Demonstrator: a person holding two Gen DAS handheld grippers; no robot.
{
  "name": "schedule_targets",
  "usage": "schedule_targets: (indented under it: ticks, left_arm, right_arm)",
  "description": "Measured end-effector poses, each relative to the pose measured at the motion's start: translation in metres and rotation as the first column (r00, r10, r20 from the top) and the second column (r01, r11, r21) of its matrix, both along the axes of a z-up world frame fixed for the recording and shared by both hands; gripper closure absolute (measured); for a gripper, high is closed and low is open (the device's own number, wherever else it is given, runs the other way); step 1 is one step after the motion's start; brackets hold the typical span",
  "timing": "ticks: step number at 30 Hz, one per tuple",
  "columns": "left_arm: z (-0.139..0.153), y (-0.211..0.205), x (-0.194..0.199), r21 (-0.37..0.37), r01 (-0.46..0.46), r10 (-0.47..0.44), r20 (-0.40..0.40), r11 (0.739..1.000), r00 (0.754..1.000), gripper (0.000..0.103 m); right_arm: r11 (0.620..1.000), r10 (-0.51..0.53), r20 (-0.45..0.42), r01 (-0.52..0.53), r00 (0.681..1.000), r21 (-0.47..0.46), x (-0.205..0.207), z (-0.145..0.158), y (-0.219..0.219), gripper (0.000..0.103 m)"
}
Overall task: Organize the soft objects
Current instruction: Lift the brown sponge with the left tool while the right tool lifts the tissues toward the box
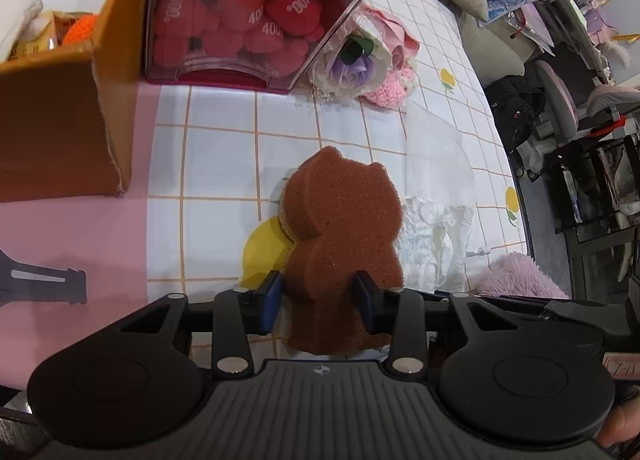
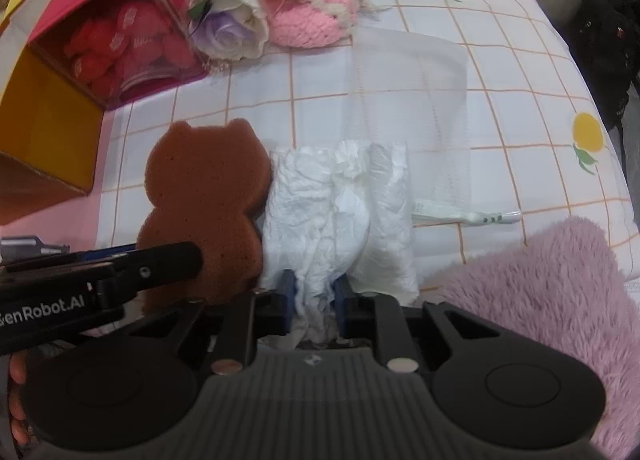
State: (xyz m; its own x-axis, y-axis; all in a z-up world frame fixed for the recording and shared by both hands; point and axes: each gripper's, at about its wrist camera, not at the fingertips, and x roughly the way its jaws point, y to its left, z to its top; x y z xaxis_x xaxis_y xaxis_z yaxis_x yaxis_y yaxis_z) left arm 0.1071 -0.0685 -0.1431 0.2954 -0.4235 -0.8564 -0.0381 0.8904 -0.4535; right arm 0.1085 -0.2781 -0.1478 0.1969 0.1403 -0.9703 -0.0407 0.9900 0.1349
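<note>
My left gripper [image 1: 318, 296] is shut on a brown bear-shaped sponge [image 1: 342, 227], holding its lower end just above the checked cloth [image 1: 224, 151]. The sponge also shows in the right wrist view [image 2: 204, 203], with the left gripper's body across its base. My right gripper [image 2: 316, 300] is shut on a crumpled white soft bundle [image 2: 340, 211] that lies right beside the sponge, touching it. The bundle shows in the left wrist view [image 1: 432, 236] to the sponge's right.
An open cardboard box [image 1: 60, 115] stands at the left. A red-lidded clear box of red plush pieces [image 1: 244, 19] stands behind. A fabric flower bouquet [image 2: 236, 23] and pink knit item [image 2: 312, 19] lie at the back. A mesh bag [image 2: 408, 91] and lilac fluffy item [image 2: 540, 292] lie right.
</note>
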Motion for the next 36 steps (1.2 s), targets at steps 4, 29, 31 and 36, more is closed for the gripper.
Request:
schedule_targets:
  ticks: [4, 29, 31, 36]
  left_arm:
    - [0.011, 0.006, -0.004, 0.002, -0.002, 0.002, 0.037, 1.000, 0.999, 0.066]
    - [0.021, 0.039, -0.018, 0.073, -0.012, 0.003, 0.126, 0.997, 0.992, 0.081]
    - [0.009, 0.044, -0.018, 0.072, -0.036, 0.030, 0.078, 0.997, 0.997, 0.080]
    - [0.001, 0.053, -0.017, 0.085, -0.087, 0.083, 0.048, 0.993, 0.995, 0.038]
  right_arm:
    - [0.999, -0.031, 0.055, 0.029, 0.998, 0.038, -0.007, 0.014, -0.007, 0.091]
    - [0.981, -0.076, 0.058, 0.065, 0.995, 0.185, -0.017, 0.024, 0.026, 0.091]
    - [0.981, -0.060, 0.034, 0.052, 0.998, 0.186, -0.011, 0.017, 0.032, 0.091]
    - [0.986, -0.050, -0.013, 0.052, 0.999, 0.161, -0.003, 0.002, 0.036, 0.091]
